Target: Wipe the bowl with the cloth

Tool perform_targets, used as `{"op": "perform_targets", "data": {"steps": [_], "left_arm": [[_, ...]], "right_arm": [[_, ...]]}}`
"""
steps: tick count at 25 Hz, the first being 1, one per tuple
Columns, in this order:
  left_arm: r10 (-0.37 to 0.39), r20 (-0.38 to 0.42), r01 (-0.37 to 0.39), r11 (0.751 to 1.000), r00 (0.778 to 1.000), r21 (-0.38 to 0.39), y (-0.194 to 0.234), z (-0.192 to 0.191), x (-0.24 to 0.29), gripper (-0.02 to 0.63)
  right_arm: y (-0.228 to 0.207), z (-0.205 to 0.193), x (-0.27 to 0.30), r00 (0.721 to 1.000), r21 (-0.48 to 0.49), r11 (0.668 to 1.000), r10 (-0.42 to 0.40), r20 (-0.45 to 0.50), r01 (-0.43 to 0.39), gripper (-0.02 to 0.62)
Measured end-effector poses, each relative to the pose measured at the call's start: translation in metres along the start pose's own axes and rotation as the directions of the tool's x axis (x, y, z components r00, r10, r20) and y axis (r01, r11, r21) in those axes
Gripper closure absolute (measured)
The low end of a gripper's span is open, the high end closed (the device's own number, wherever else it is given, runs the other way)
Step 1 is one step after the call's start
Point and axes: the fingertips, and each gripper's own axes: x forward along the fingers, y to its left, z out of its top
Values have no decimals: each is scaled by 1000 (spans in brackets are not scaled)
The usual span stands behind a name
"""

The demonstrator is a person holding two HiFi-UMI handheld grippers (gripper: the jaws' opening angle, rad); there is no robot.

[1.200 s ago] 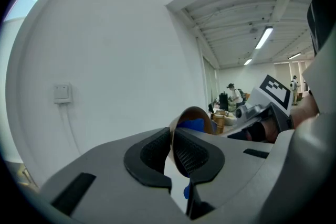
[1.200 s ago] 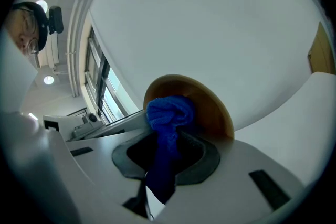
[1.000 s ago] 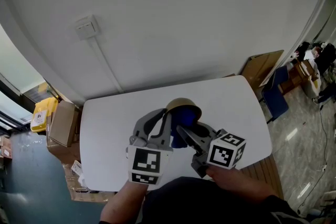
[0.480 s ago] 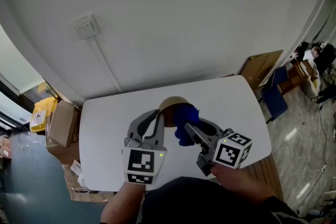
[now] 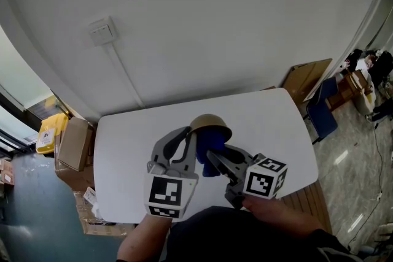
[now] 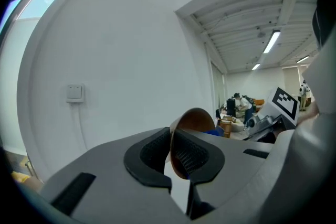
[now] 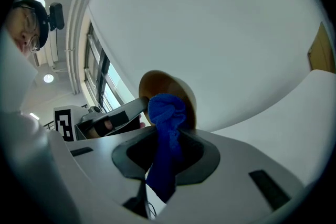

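Wiping in progress, judged about midway. Left gripper (image 6: 172,152): jaws clenched on the rim of the brown bowl (image 6: 195,119), wall pinched between the pads. The bowl is held up above the white table (image 5: 132,132), tipped on edge, hollow turned toward the other tool. Right gripper (image 7: 165,160): jaws closed on a blue cloth (image 7: 167,113), the tail hanging below the pads, the bunched end against the bowl's inner face as far as the right gripper view shows. Done: bowl picked up, cloth picked up, the two brought together. Left, by estimate: working the cloth round the rest of the inside, perhaps the outside, then setting both items down. No dirt or wet shows on the bowl, so the share already wiped cannot be told.
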Motion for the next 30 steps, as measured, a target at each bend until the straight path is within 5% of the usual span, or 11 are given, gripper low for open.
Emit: {"op": "perform_targets", "data": {"steps": [8, 21, 30], "left_arm": [[-49, -24, 50, 997, 999, 54, -26, -6, 6, 571], [16, -76, -1, 980, 997, 201, -23, -22, 10, 586], [92, 17, -94, 985, 996, 142, 11, 7, -5, 588]], "right_arm": [[12, 7, 9, 998, 18, 999, 50, 23, -50, 520], [15, 43, -8, 987, 28, 997, 65, 148, -70, 520], [6, 45, -15, 983, 57, 998, 26, 179, -37, 520]]}}
